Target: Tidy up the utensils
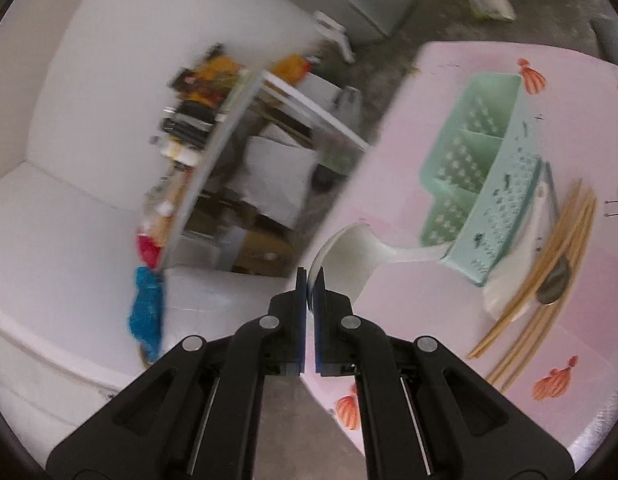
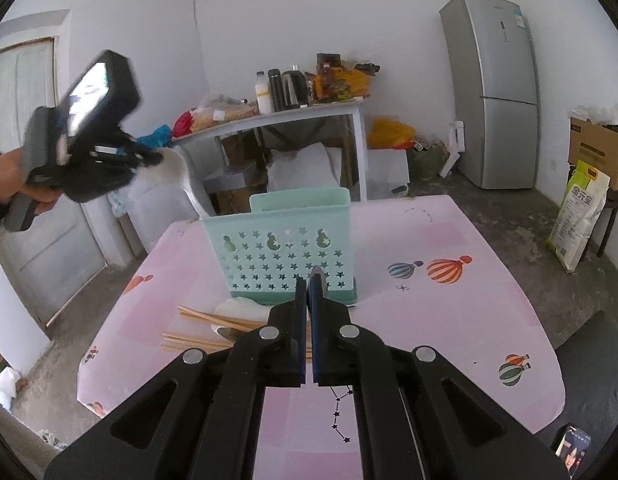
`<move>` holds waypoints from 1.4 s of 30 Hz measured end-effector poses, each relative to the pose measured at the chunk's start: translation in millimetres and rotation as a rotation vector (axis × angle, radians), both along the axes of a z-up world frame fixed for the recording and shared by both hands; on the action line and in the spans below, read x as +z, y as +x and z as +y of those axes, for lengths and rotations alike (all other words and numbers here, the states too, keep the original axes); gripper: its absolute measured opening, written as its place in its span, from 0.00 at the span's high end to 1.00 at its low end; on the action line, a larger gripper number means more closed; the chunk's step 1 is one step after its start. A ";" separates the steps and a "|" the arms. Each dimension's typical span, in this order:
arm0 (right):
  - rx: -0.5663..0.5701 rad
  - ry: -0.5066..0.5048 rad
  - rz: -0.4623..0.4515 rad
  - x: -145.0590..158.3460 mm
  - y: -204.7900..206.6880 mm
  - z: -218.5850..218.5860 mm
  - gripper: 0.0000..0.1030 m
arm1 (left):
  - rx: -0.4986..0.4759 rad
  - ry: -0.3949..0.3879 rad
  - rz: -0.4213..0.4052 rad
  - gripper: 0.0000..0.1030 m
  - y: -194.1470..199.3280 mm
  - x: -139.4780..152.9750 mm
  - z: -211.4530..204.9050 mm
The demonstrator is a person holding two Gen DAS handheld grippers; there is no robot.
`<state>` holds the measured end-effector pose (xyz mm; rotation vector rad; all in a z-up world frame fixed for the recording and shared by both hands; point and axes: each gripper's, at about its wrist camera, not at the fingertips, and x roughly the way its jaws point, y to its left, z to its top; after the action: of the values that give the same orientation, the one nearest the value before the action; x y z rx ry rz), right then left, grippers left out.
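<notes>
My left gripper (image 1: 308,276) is shut on the bowl rim of a white spoon (image 1: 349,248), whose handle reaches toward the mint-green divided basket (image 1: 485,168). In the right wrist view a hand holds that left gripper (image 2: 157,158) up left of the basket (image 2: 285,248), with the spoon (image 2: 177,172) hanging handle-down. My right gripper (image 2: 308,280) is shut on a thin metal utensil (image 2: 318,274); only its rounded end shows. In front of the basket lie wooden chopsticks (image 2: 197,314), another white spoon (image 2: 245,306) and a metal spoon (image 2: 229,334).
The pink tablecloth (image 2: 429,320) has bare room to the right of the basket. A phone (image 2: 573,444) and a dark seat (image 2: 589,344) sit at the near right. Behind stand a cluttered side table (image 2: 289,112), a fridge (image 2: 497,92) and a rice bag (image 2: 577,220).
</notes>
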<state>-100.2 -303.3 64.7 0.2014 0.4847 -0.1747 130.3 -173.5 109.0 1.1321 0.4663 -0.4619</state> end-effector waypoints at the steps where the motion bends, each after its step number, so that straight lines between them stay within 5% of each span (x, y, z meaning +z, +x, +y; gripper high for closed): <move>1: -0.001 0.003 -0.003 0.3 -0.6 -1.2 0.98 | 0.002 -0.027 0.067 0.95 5.0 0.9 -7.1; 5: -0.019 0.020 -0.020 4.4 -6.4 -9.4 0.98 | 0.052 -0.211 0.237 0.54 25.3 10.9 -6.1; 9: -0.028 0.035 -0.035 11.8 -12.0 -17.8 0.98 | 0.132 -0.443 0.326 0.47 37.0 18.7 24.8; 16: 0.011 0.108 -0.131 46.2 -2.0 -41.1 0.98 | 0.273 -0.838 0.366 0.42 19.3 1.2 100.9; 18: 0.036 0.127 -0.171 59.5 5.1 -47.2 0.98 | 0.293 -0.884 0.384 0.42 10.3 -13.3 112.2; 25: 0.145 0.233 -0.344 113.2 38.1 -66.8 0.98 | 0.317 -0.923 0.461 0.39 -18.5 -61.8 128.0; 30: 0.187 0.305 -0.380 123.3 72.7 -76.4 0.98 | 0.329 -0.915 0.481 0.35 -32.6 -80.1 134.5; 42: 0.193 0.543 -0.283 46.2 145.1 -101.6 0.98 | 0.356 -0.908 0.462 0.28 -37.9 -94.2 135.1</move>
<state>44.9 -404.8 110.9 0.6973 0.2580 0.1786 92.5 -38.4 14.8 0.0515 0.7398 -0.5379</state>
